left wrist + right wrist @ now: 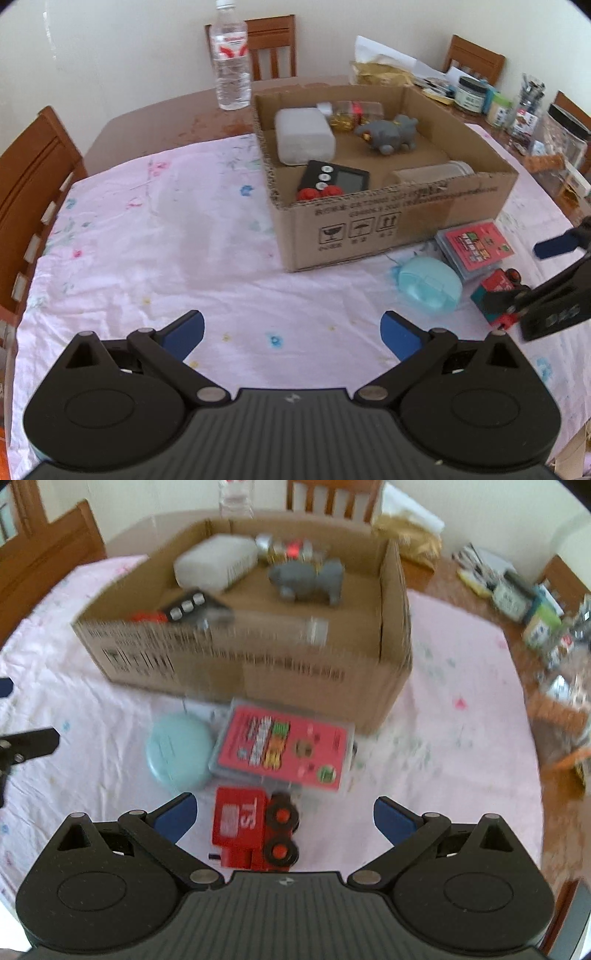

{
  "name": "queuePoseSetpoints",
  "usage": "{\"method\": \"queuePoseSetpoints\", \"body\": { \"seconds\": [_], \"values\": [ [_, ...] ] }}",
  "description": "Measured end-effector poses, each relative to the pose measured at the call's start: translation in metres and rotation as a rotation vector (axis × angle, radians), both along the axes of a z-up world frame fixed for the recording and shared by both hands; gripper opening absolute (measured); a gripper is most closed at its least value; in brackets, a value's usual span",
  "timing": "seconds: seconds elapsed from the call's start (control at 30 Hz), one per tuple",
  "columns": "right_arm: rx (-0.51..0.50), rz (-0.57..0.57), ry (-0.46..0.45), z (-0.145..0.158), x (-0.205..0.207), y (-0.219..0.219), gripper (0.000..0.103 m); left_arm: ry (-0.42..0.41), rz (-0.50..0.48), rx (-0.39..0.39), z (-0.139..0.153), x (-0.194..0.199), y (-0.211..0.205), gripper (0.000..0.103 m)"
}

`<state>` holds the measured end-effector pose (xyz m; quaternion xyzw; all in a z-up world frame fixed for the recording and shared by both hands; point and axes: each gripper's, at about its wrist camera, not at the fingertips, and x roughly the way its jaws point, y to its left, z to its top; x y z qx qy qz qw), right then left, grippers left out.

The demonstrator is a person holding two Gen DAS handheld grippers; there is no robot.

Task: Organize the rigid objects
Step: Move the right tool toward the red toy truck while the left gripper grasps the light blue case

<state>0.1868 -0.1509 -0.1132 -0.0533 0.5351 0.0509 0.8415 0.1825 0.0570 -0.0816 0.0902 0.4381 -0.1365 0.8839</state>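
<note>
— What's on the desk (155, 110)?

— A pale pink flowered cloth (147, 240) covers most of it. Ahead of the right tongs (284, 814) lies a red toy truck (255, 830), beyond it a pink card case (284, 749) beside a teal round case (177, 753), then the cardboard box (258, 664).

— And further off?

— A water bottle (231, 59) behind the box; jars (469, 90) far right.

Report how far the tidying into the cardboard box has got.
Mostly done: the open cardboard box already holds a white rectangular case, a grey animal figure, a black digital timer and more. In hand: nothing; the right gripper is open around the red toy truck, the left gripper open over bare cloth. Left outside: truck, round mint-green case, pink-labelled clear flat case.
</note>
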Motion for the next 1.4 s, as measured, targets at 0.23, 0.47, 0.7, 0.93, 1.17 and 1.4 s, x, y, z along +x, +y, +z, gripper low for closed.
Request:
{"method": "queuePoseSetpoints", "body": {
  "seconds": [0.23,0.47,0.7,0.93,1.17,1.4],
  "values": [
    [-0.014,-0.105,0.028,-0.016,-0.005,-0.011,0.103,0.009,-0.048,0.001,-0.003,0.004,-0.002,0.101],
    [-0.03,-0.187,0.052,-0.02,-0.025,-0.037,0.103,0.016,-0.084,-0.005,-0.006,0.008,-0.004,0.101],
    [-0.02,-0.256,0.076,-0.016,-0.034,-0.054,0.103,0.021,-0.105,-0.012,-0.006,0.009,-0.007,0.101],
    [-0.004,-0.206,-0.01,-0.007,-0.02,-0.032,0.103,0.023,-0.144,-0.003,-0.005,0.008,-0.017,0.101],
    [0.017,-0.264,-0.009,-0.022,-0.018,-0.059,0.103,0.043,-0.171,-0.002,-0.009,0.005,-0.037,0.101],
    [0.016,-0.198,-0.021,-0.023,-0.026,-0.069,0.103,0.085,-0.174,-0.052,-0.018,0.009,-0.065,0.101]
  ]
}}
